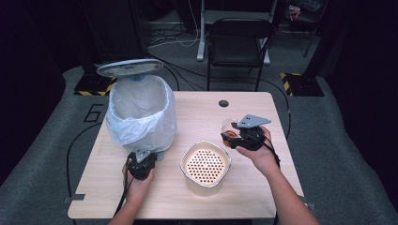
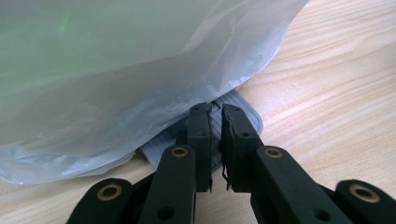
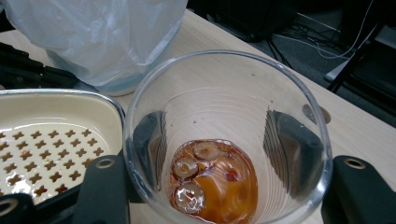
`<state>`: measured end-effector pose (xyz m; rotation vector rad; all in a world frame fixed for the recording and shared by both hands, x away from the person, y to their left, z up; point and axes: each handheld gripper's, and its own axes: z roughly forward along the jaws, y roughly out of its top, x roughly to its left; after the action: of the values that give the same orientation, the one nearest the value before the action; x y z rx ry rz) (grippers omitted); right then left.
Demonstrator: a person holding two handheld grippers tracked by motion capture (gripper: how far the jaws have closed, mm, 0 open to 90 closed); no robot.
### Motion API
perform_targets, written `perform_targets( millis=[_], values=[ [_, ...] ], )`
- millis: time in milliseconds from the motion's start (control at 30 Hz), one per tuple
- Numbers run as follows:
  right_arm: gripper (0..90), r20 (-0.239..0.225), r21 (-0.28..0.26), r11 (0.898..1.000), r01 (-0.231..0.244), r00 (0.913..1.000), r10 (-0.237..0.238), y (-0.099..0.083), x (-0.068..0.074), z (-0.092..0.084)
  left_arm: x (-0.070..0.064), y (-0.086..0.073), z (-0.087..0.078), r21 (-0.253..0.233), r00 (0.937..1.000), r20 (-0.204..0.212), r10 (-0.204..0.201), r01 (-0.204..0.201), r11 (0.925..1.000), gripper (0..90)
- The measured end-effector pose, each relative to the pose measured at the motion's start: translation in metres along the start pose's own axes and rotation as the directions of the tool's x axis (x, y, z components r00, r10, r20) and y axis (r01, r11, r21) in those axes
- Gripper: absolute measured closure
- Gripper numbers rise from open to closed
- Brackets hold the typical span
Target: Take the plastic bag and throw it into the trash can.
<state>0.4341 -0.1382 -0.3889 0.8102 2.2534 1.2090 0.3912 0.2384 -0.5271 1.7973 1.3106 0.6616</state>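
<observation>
A pedal bin lined with a white plastic bag (image 1: 141,110) stands at the table's left, its grey lid (image 1: 130,68) raised. My left gripper (image 1: 142,161) is at the bin's foot. In the left gripper view its jaws (image 2: 215,109) are almost together, tips resting on the grey ribbed pedal (image 2: 247,120) under the bag (image 2: 116,70). My right gripper (image 1: 233,136) is shut on a clear plastic cup (image 1: 228,126), held above the table's right half. The cup (image 3: 224,107) holds a little brown liquid with round pieces (image 3: 212,177); the right gripper (image 3: 219,140) has a jaw on each side.
A cream bowl with a perforated strainer insert (image 1: 205,163) sits mid-table between my hands, its rim (image 3: 60,93) just left of the cup. The wooden table (image 1: 263,187) has a cable hole (image 1: 223,103) at the back. A black chair (image 1: 237,42) stands behind.
</observation>
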Motion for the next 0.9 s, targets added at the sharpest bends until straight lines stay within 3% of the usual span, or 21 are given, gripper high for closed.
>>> perform_targets(
  millis=[133, 267, 300, 333, 467, 533, 567, 600, 633, 667, 733, 767, 800, 900],
  values=[
    [39.4, 0.009, -0.003, 0.999, 0.032, 0.9994, -0.032, 0.002, 0.002, 0.000, 0.000, 0.000, 0.000, 0.001, 1.0000, 0.001, 0.000, 0.000, 1.0000, 82.5],
    [39.4, 0.006, -0.020, 0.995, 0.099, 0.9951, -0.098, 0.005, 0.007, -0.001, 0.000, 0.000, 0.000, -0.002, 1.0000, 0.001, -0.001, 0.001, 1.0000, 82.5],
    [39.4, 0.007, -0.023, 0.990, 0.139, 0.9902, -0.139, 0.006, 0.012, -0.001, 0.000, 0.000, 0.000, -0.001, 1.0000, 0.000, 0.000, 0.000, 1.0000, 82.5],
    [39.4, 0.007, -0.023, 0.990, 0.139, 0.9902, -0.139, 0.006, 0.012, -0.001, 0.000, 0.000, 0.000, -0.001, 1.0000, 0.000, 0.000, 0.000, 1.0000, 82.5],
    [39.5, 0.023, -0.037, 0.968, 0.250, 0.9682, -0.249, 0.008, 0.023, -0.001, 0.000, 0.000, 0.000, -0.001, 1.0000, 0.000, 0.000, 0.000, 1.0000, 82.5],
    [39.6, 0.041, -0.043, 0.952, 0.302, 0.9530, -0.300, 0.008, 0.028, -0.002, 0.000, 0.000, 0.000, -0.002, 1.0000, 0.000, -0.001, 0.001, 1.0000, 82.5],
    [39.9, 0.067, -0.049, 0.935, 0.350, 0.9356, -0.347, 0.008, 0.034, -0.001, 0.000, 0.000, 0.000, -0.001, 1.0000, 0.000, 0.000, 0.000, 1.0000, 82.5],
    [39.9, 0.067, -0.049, 0.935, 0.350, 0.9356, -0.347, 0.008, 0.034, -0.001, 0.000, 0.000, 0.000, -0.001, 1.0000, 0.000, 0.000, 0.000, 1.0000, 82.5],
    [40.2, 0.088, -0.049, 0.916, 0.399, 0.9149, -0.394, 0.008, 0.039, -0.001, 0.000, 0.000, 0.001, -0.010, 1.0000, -0.003, -0.002, 0.002, 1.0000, 82.5],
    [40.2, 0.088, -0.049, 0.916, 0.399, 0.9149, -0.394, 0.008, 0.039, -0.001, 0.000, 0.000, 0.001, -0.010, 1.0000, -0.003, -0.002, 0.002, 1.0000, 82.5],
    [40.6, 0.111, -0.039, 0.893, 0.447, 0.8906, -0.441, 0.008, 0.043, 0.000, 0.000, 0.000, 0.001, -0.009, 1.0000, -0.004, -0.002, 0.002, 1.0000, 82.5],
    [41.0, 0.127, -0.020, 0.873, 0.486, 0.8678, -0.480, 0.008, 0.047, 0.001, 0.000, 0.000, 0.001, -0.010, 1.0000, -0.004, -0.002, 0.002, 0.9999, 82.5],
    [41.0, 0.127, -0.020, 0.873, 0.486, 0.8678, -0.480, 0.008, 0.047, 0.001, 0.000, 0.000, 0.001, -0.010, 1.0000, -0.004, -0.002, 0.002, 0.9999, 82.5],
    [41.6, 0.133, -0.014, 0.845, 0.535, 0.8382, -0.529, 0.009, 0.052, 0.001, 0.000, 0.000, 0.001, -0.009, 1.0000, -0.004, -0.003, 0.003, 1.0000, 82.5]
  ],
)
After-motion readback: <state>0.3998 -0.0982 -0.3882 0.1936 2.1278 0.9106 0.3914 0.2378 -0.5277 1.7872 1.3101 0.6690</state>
